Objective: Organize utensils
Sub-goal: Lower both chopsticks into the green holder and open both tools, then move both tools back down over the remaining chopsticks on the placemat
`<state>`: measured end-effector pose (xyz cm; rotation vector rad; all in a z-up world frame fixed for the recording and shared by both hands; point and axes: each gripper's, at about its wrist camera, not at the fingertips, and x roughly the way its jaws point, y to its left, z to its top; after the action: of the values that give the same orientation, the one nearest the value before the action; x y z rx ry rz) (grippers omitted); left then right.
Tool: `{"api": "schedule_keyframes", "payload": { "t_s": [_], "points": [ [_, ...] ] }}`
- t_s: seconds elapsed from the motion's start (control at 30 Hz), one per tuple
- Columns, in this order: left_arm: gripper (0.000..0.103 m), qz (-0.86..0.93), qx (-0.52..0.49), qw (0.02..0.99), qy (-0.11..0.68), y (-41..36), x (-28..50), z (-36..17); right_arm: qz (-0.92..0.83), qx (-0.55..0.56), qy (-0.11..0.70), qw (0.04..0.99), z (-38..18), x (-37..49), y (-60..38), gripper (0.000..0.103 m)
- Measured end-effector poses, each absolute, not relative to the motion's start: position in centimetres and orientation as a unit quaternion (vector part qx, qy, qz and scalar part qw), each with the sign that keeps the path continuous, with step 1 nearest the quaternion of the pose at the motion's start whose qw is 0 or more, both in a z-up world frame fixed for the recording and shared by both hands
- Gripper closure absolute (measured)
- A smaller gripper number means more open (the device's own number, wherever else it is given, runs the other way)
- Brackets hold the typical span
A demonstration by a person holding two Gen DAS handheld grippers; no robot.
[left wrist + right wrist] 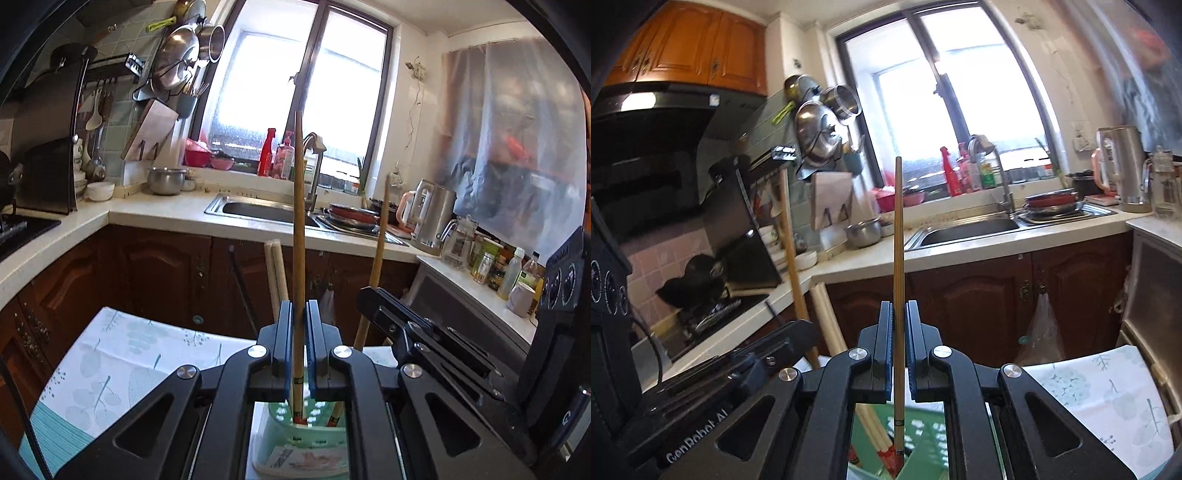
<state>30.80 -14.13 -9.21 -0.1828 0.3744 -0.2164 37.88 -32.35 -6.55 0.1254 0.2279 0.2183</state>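
Observation:
My left gripper [299, 314] is shut on a brown wooden chopstick [298, 229] that stands upright, its lower end inside a pale green perforated holder [306, 417] below the jaws. My right gripper [897, 314] is shut on another thin upright chopstick [898, 236], whose lower end reaches into the same green holder [923, 428]. In the left wrist view the right gripper's black body [424, 332] sits close on the right, with its chopstick [376, 258] rising beside it. A pale pair of chopsticks [276, 273] and more red-tipped ones [882, 443] stand in the holder.
The holder stands on a table with a leaf-print cloth [110, 362]. Beyond are brown cabinets [155, 273], a white counter with a steel sink [258, 210], a faucet [314, 166], a kettle [432, 214], bottles [513, 269] and a stove [713, 306] on the left.

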Motion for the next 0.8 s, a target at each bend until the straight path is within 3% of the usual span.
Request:
{"api": "schedule_keyframes", "payload": {
  "t_s": [0.23,0.5,0.8],
  "points": [
    [0.096,-0.104,-0.105,0.959,0.242,-13.1,31.2,-11.0,0.159,0.021,0.175,0.971,-10.2,37.8,-30.5,0.096],
    [0.064,-0.082,-0.097,0.948,0.291,-12.1,30.3,-10.9,0.142,0.042,0.220,0.964,-12.3,36.8,-31.1,0.086],
    [0.063,-0.095,-0.033,0.914,0.392,-12.2,25.9,-10.6,0.127,0.060,0.290,0.947,-10.8,31.4,-31.0,0.081]
  ]
}}
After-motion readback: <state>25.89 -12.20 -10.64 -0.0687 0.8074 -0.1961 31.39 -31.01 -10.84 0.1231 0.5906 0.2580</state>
